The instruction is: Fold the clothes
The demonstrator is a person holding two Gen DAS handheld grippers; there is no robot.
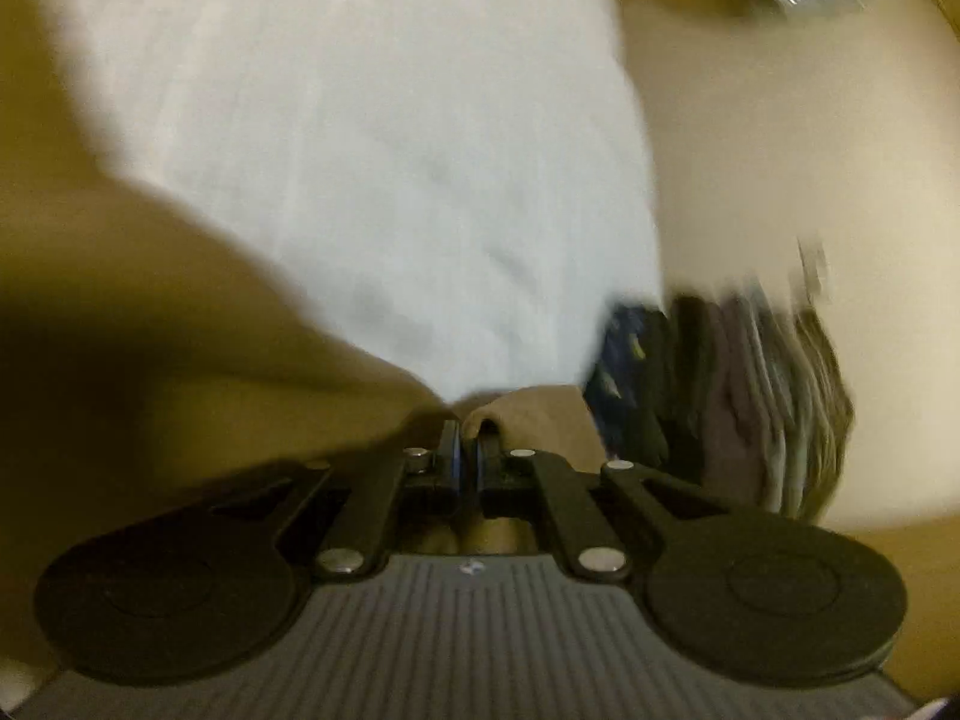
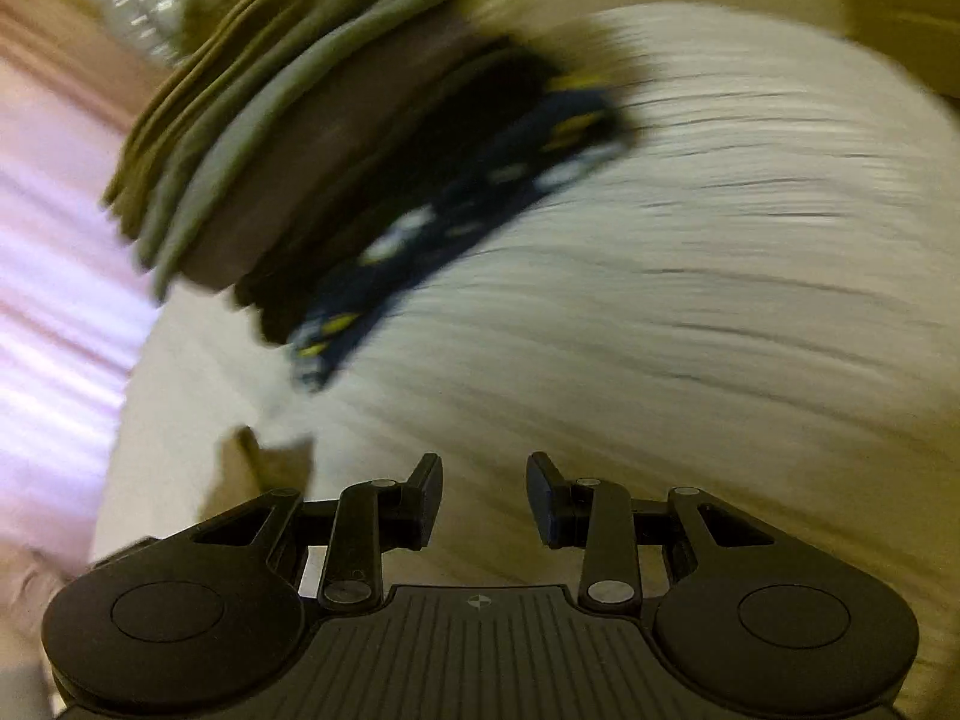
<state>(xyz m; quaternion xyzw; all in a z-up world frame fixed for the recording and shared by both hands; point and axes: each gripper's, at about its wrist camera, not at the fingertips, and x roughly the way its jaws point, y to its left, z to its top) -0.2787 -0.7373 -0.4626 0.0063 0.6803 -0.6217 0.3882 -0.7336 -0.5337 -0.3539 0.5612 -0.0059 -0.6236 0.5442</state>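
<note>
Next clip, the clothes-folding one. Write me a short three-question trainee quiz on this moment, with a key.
1. True or false: the right gripper is clamped on the white garment.
2. Which gripper has its jaws together? A) left B) right C) both
3. Fill in: the stack of folded clothes lies beside the ____ garment.

Key: 1 false, its jaws stand apart with nothing between them. 2 A, the left gripper; whether it pinches cloth is too blurred to tell. 3 white.
</note>
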